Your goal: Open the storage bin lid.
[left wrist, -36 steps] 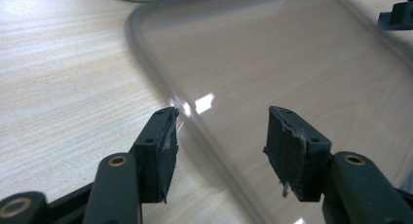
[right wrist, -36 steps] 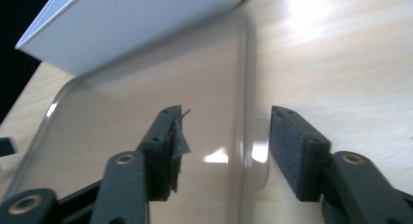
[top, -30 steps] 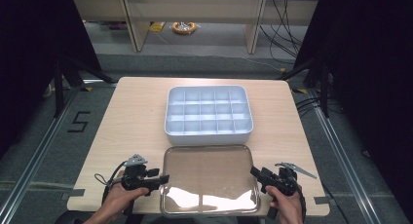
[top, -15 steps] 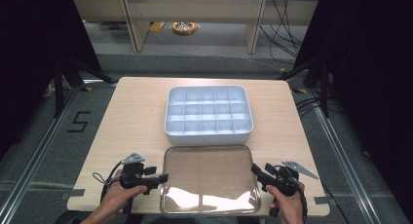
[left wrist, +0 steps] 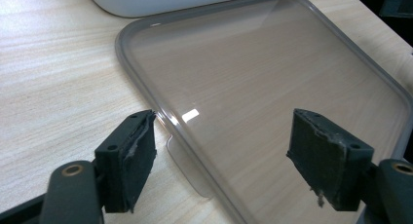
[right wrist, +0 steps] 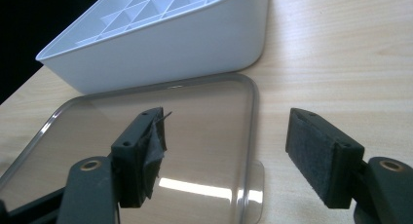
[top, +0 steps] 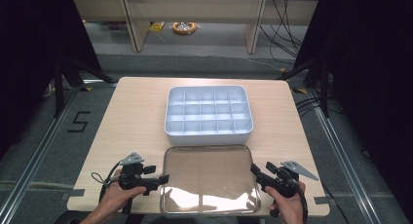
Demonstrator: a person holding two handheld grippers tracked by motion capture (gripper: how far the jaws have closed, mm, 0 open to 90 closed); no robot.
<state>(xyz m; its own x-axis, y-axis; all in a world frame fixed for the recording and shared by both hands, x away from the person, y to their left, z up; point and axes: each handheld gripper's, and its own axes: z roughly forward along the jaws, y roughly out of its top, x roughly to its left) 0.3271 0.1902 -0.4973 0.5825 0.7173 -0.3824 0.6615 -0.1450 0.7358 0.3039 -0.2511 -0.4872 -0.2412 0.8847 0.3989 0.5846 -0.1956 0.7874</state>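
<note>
A clear plastic lid (top: 209,177) with a grey rim lies flat on the table near the front edge. Behind it stands a white divided box (top: 208,116) with several empty compartments. My left gripper (top: 163,179) is open at the lid's left edge, its jaws astride the rim and a small clear tab (left wrist: 187,170). My right gripper (top: 253,169) is open at the lid's right edge, one jaw over the lid (right wrist: 146,131) and one outside it, by another tab (right wrist: 253,187). The box (right wrist: 160,34) rises just beyond.
The light wooden table (top: 131,117) has bare room left and right of the box. Dark floor, cables and table legs surround it. A person's hands (top: 117,197) hold the grippers at the table's front edge.
Both grippers have edged inward to the lid's side edges. The lid and box have not moved.
</note>
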